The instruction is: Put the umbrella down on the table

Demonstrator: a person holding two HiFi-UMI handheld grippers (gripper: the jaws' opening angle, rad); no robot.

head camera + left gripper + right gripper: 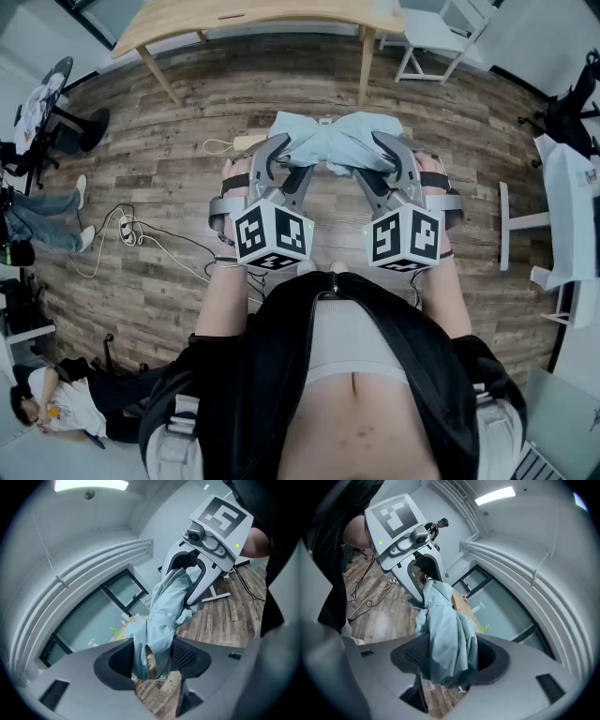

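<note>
Both pairs of jaws were pressed narrow on the folded pale-blue umbrella. The left gripper pinched one end and the right gripper the other, so the umbrella hung crosswise between them in the air. Both grippers tipped slightly downward over the plank floor, well short of the near edge of the table. Only the gripper views showed fabric squeezed against the ribbed pads. Only the head view showed the umbrella's whole span and the person's forearms reaching out.
</note>
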